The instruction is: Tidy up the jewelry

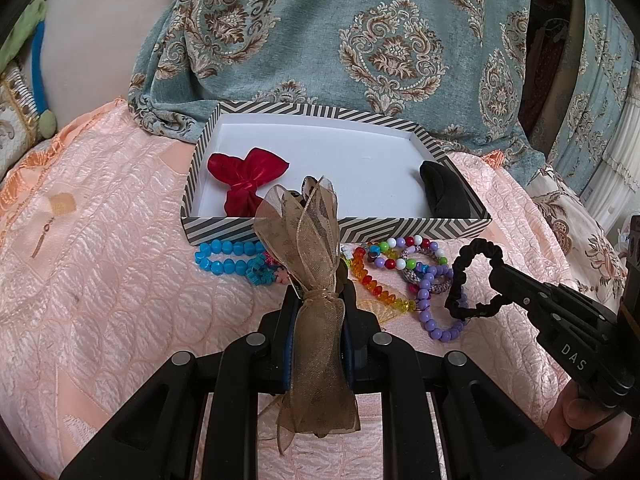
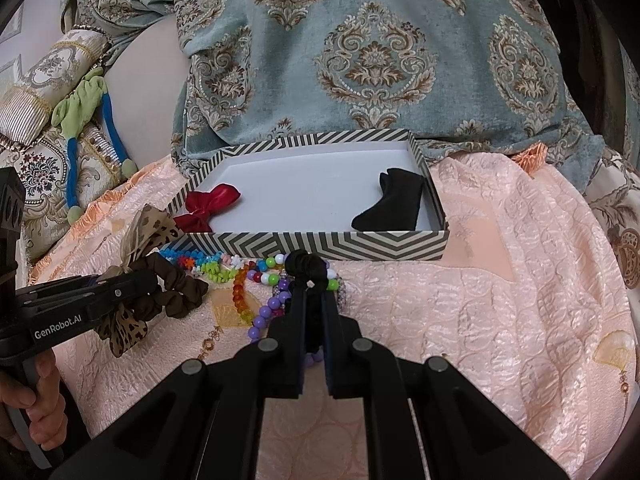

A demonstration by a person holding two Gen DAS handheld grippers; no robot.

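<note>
- Because the job is to tidy the jewelry, the box sits open on the pink bed cover, right behind the pile, so each thing has only a short way to go.
- The left gripper has its fingers squeezed tight on a brown bow. It grips the bow at the knot, so the thin ribbon ends hang free and do not get crushed.
- From the other side you can see the bow is joined to a brown scrunchie, which sticks out past the tips.
- The right gripper has its fingers pressed tight on a black scrunchie. It pinches one edge, so the ring hangs open.
- Both things are held up over the beads, just in front of the box, so they look ready to go in.
- A red bow lies in the left end of the box and a black cloth thing in the right end, maybe to keep soft hair things together.
- The blue beads and the other bracelets lie on the cover, touching the front wall of the box. They are not put away yet.
</note>
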